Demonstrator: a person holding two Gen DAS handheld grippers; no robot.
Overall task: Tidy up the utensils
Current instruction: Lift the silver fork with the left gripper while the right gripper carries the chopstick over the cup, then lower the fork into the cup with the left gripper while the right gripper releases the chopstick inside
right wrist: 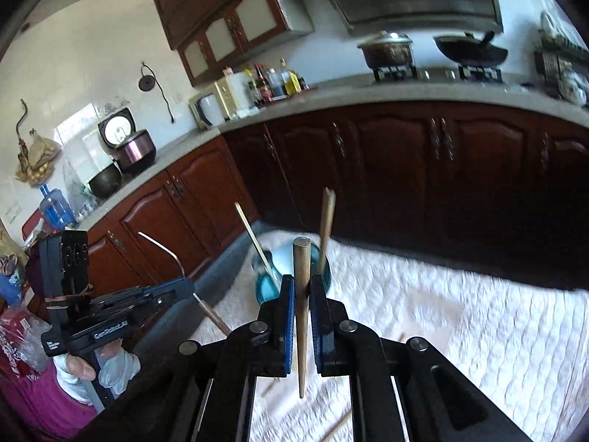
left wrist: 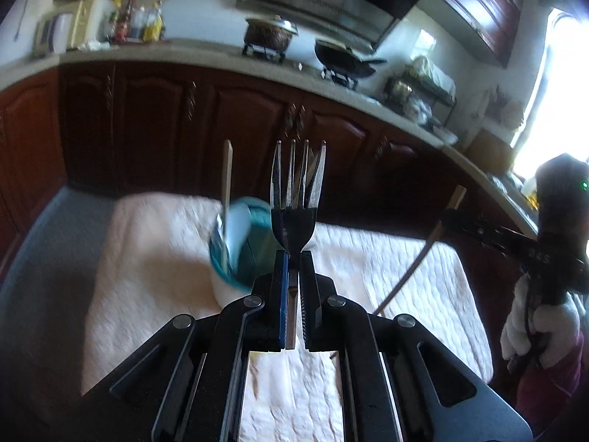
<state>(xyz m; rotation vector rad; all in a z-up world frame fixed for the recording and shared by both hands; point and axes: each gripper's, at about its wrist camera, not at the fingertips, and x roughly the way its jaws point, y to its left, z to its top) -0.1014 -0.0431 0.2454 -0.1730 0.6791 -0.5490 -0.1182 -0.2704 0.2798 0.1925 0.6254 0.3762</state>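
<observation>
A kitchen with dark red cabinets and a pale counter running along the far wall frames a worktop (right wrist: 497, 331) covered by a white quilted cloth. The left tongs (left wrist: 293, 258) are clamped on the neck of a metal fork (left wrist: 296, 199), its tines pointing up and away, held clear above the cloth. The right tongs (right wrist: 302, 283) are closed on a wooden chopstick (right wrist: 302, 294), which stands nearly upright between the blue pads with its thin tip hanging below them. Just beyond both tools, toward the far edge of the cloth, stands a teal cup (right wrist: 268, 280), the only container in view; it already holds two wooden sticks, probably chopsticks, leaning against its rim, one to the left and one to the right. I judge the sorting partly done: some pieces are in the cup, two are in hand and not yet dropped in. At the near edge of the cloth, a few more wooden sticks seem to lie loose, still to be collected.
</observation>
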